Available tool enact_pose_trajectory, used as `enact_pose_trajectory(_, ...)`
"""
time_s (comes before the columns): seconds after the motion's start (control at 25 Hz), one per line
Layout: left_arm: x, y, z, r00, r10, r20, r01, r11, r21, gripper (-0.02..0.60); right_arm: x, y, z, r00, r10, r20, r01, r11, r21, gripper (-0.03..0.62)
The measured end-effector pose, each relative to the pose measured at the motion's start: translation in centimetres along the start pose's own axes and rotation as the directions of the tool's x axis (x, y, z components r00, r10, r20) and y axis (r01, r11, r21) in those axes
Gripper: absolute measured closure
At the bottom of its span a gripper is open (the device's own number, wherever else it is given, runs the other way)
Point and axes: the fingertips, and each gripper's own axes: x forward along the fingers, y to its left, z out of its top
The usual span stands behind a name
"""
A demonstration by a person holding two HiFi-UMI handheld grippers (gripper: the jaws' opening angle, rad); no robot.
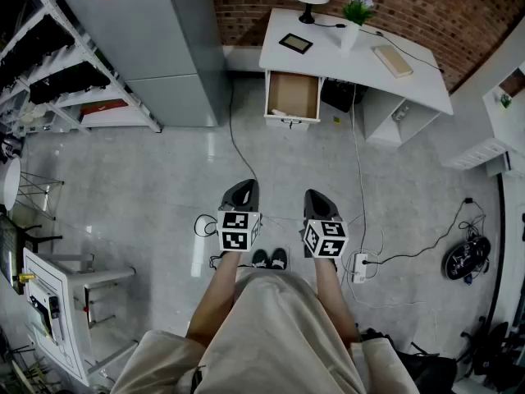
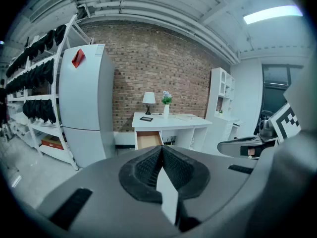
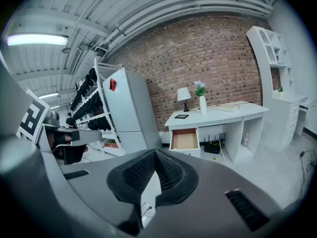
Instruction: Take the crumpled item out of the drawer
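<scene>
the left gripper (image 1: 240, 194) and right gripper (image 1: 321, 201) both have jaws pressed together, empty. the drawer (image 1: 299, 93) is open at top middle, well apart from them. the crumpled item (image 1: 279, 112) looks like the pale bit inside. walk close first, then open 1 gripper.

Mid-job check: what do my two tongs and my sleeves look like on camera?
The left tongs and right tongs are grey shells tapering to black ribbed pads. Each carries a white cube with black square markers. No cables show on them. The sleeves are beige.
</scene>
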Motion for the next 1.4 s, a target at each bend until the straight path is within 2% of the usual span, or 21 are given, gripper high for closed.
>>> enact_pose_trajectory(0.32, 0.3, -1.7, 0.3, 1.000, -0.013, -0.001, 0.013, 1.000, 0.009, 0.565, -0.8, -1.4, -0.1, 1.000, 0.019, 0.015, -0.019, 1.000, 0.025, 0.571)
enact_pose_trajectory(0.48, 0.8, -1.8, 0.9, 0.999, -0.003, 0.033, 0.003, 1.000, 0.000, 0.566, -0.5, -2.5, 0.0, 1.000, 0.021, 0.017, -0.021, 1.000, 0.018, 0.571)
enact_pose_trajectory(0.64, 1.3, -1.4, 1.5, 0.998, 0.030, 0.049, -0.029, 0.999, -0.034, 0.566, -0.5, -3.1, 0.5, 0.996, 0.082, 0.044, -0.083, 0.996, 0.018, 0.571)
enact_pose_trajectory(0.88, 2.9, -0.6, 1.3, 0.998, 0.034, 0.043, -0.030, 0.995, -0.098, 0.566, 0.2, -3.8, 0.2, 0.983, 0.179, 0.045, -0.180, 0.983, 0.040, 0.571)
enact_pose_trajectory(1.08, 5.9, 0.5, 2.2, 0.996, 0.077, 0.042, -0.073, 0.994, -0.082, 0.566, 1.7, -4.6, 1.2, 0.954, 0.294, 0.055, -0.296, 0.955, 0.028, 0.571)
enact_pose_trajectory(1.32, 11.8, 2.1, 4.1, 0.998, 0.040, 0.052, -0.036, 0.997, -0.072, 0.566, 7.2, -7.9, 2.8, 0.967, 0.254, 0.031, -0.255, 0.965, 0.060, 0.571)
enact_pose_trajectory(1.4, 14.3, 3.1, 4.8, 0.999, 0.028, 0.043, -0.026, 0.998, -0.059, 0.566, 9.4, -8.2, 3.8, 0.963, 0.267, 0.022, -0.268, 0.962, 0.049, 0.571)
